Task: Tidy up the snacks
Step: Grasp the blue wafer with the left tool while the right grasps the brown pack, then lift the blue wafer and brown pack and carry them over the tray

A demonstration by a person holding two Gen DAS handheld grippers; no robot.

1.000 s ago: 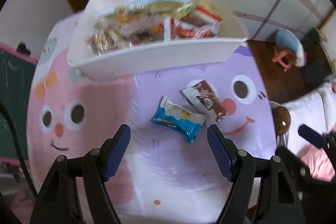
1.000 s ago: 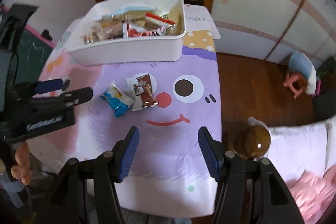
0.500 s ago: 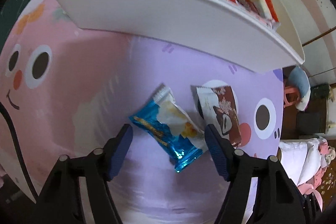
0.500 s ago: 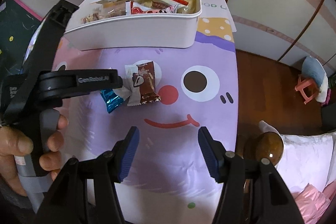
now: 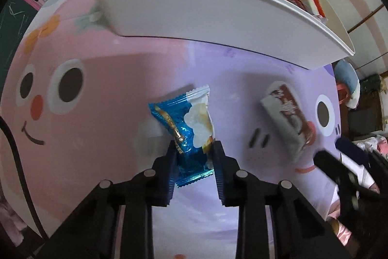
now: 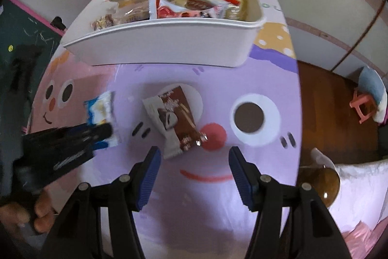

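A blue snack packet (image 5: 188, 124) lies on the pink and purple table mat (image 5: 101, 128). My left gripper (image 5: 194, 149) is shut on the packet's near end; it also shows in the right wrist view (image 6: 101, 132), with the packet (image 6: 100, 109) sticking out. A brown and white snack packet (image 6: 174, 120) lies on the mat to the right, also in the left wrist view (image 5: 287, 119). My right gripper (image 6: 194, 159) is open and empty, just in front of the brown packet. A white bin (image 6: 169, 45) holding several snacks stands behind both packets.
The table's right edge (image 6: 297, 113) drops to a wooden floor with a small pink stool (image 6: 363, 106). A brown round object (image 6: 320, 182) and white bedding (image 6: 359, 186) sit at the right. A dark chalkboard (image 6: 21, 35) stands at the left.
My left gripper has closed on the blue packet's end. My right gripper has moved forward towards the brown packet and stays open.
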